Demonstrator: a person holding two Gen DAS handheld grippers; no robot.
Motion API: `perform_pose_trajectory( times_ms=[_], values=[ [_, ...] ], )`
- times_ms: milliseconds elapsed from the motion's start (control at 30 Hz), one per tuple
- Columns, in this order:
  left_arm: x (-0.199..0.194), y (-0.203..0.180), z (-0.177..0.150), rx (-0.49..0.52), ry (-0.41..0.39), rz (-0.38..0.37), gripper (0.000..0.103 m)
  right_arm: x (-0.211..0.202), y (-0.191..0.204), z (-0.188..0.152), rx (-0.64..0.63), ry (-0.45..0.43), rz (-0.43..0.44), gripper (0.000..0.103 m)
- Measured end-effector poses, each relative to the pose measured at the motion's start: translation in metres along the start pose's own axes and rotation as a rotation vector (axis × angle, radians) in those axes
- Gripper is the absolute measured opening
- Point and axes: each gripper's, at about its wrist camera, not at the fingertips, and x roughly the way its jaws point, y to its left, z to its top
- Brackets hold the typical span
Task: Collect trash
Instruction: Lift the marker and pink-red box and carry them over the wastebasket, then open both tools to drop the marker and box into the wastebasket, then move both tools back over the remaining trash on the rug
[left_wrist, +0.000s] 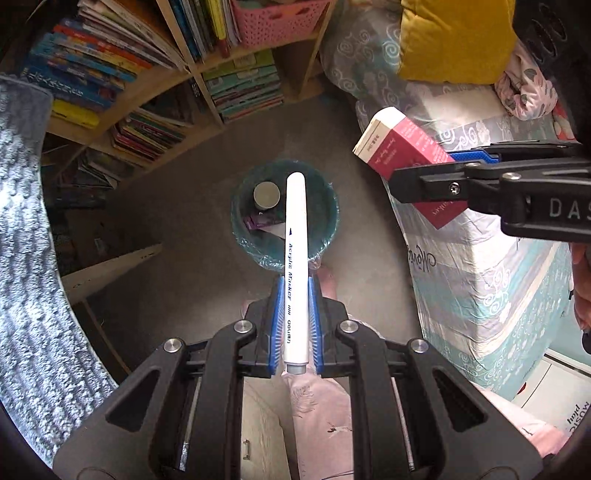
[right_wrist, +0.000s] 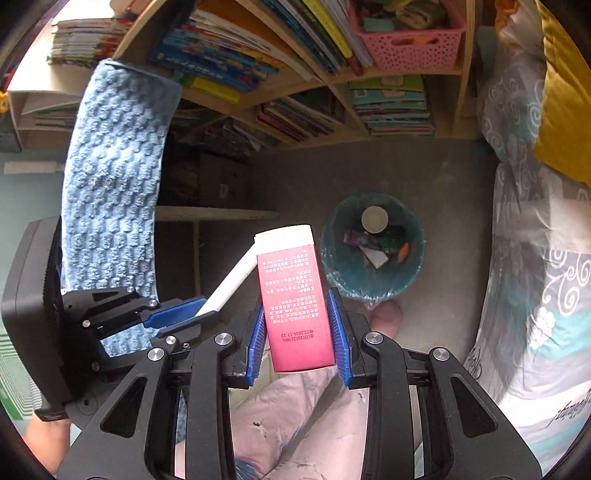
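My left gripper is shut on a white acrylic marker, which points down over a teal trash bin lined with clear plastic. In the bin lie a paper cup and a purple wrapper. My right gripper is shut on a red and white carton box, to the left of the trash bin on the floor. The right gripper with the box shows at the right of the left wrist view. The left gripper with the marker shows at the left of the right wrist view.
A wooden bookshelf full of books and a pink basket stands behind the bin. A bed with patterned sheets and a yellow pillow is at the right. A blue fluffy towel hangs at the left. Grey floor surrounds the bin.
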Motion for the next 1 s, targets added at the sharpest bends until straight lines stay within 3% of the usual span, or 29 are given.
perform_pose_trajectory(
  times_ms=[600,633,667,733,767,1000],
  values=[
    [0.086,0.013,0.030,-0.002,0.101,-0.001,0.012,0.075,-0.059,0.013,0.156,0.057,0.029,0.035],
    [0.089,0.013,0.031,-0.003,0.101,0.003,0.015,0.077,-0.062,0.014,0.169,0.057,0.032,0.038],
    [0.091,0.013,0.033,-0.008,0.102,0.001,0.031,0.077,-0.064,0.014,0.183,0.051,0.042,0.047],
    [0.093,0.012,0.034,-0.005,0.089,0.020,0.043,0.075,-0.068,0.014,0.208,0.029,0.044,0.060],
    [0.094,0.010,0.034,0.005,0.088,0.037,0.047,0.074,-0.069,0.013,0.214,0.020,0.040,0.060],
    [0.081,0.012,0.033,-0.002,0.068,0.041,0.051,0.057,-0.075,0.011,0.229,-0.004,0.046,0.060]
  ],
)
